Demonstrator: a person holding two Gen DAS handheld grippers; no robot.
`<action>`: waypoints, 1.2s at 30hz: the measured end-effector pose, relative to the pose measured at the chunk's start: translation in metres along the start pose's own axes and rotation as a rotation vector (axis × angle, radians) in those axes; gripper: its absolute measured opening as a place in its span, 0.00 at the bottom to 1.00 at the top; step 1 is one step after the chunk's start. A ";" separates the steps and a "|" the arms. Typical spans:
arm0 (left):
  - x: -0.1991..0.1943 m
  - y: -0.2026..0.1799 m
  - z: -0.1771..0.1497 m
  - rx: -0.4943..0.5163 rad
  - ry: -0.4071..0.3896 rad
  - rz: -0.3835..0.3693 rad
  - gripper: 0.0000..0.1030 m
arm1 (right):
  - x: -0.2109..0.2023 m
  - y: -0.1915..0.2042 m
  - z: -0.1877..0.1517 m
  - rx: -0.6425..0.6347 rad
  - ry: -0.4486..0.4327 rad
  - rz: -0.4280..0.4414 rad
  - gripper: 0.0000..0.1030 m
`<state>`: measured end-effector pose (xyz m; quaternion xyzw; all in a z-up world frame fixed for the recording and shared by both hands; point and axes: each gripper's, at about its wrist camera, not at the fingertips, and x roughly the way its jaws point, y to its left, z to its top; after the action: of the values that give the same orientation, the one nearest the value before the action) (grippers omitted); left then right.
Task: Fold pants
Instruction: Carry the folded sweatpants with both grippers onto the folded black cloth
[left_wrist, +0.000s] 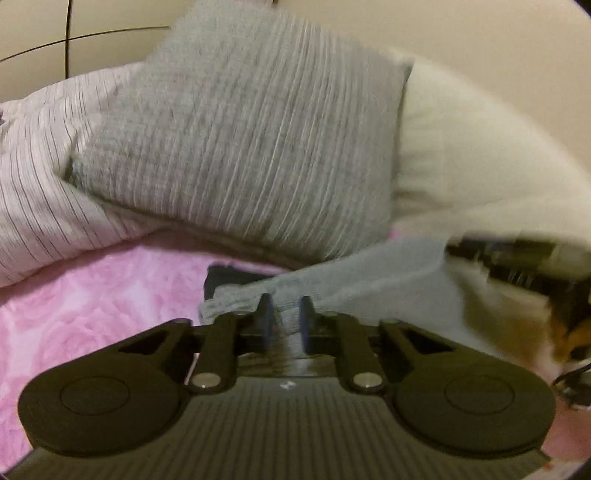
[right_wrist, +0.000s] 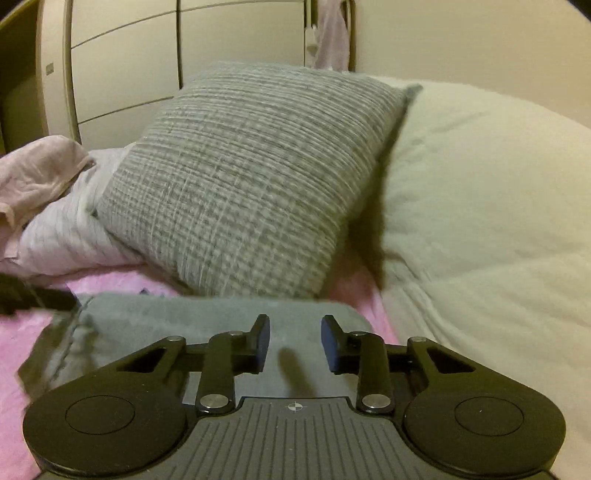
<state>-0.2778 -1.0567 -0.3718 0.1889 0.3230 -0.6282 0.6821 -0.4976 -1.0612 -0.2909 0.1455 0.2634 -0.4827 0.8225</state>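
Pinching a bunched fold of the grey pants (left_wrist: 354, 291) between nearly closed jaws, our left gripper (left_wrist: 287, 314) holds cloth just in front of the grey cushion (left_wrist: 243, 147), while our right gripper (right_wrist: 291, 339) hovers with jaws spread and empty over the flatter part of the pants. We judge the thin pinch could slip, or drag the pink bedspread (left_wrist: 92, 295) along, skewing the fold. Left of the cushion lies a striped pillow (left_wrist: 40, 184), right of it a cream duvet (right_wrist: 480, 221), behind it pale cupboard doors (right_wrist: 125, 66).
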 end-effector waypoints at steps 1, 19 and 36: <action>0.012 -0.003 -0.005 0.024 0.003 0.033 0.10 | 0.012 0.002 -0.002 -0.015 0.010 -0.020 0.26; -0.056 -0.003 -0.032 -0.010 -0.043 0.000 0.15 | -0.075 -0.008 -0.027 0.098 0.071 0.044 0.27; -0.088 -0.024 -0.056 -0.101 0.106 0.071 0.22 | -0.109 0.045 -0.062 0.115 0.225 0.027 0.58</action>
<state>-0.3125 -0.9585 -0.3487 0.1985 0.3833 -0.5755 0.6946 -0.5193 -0.9303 -0.2801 0.2489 0.3239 -0.4667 0.7844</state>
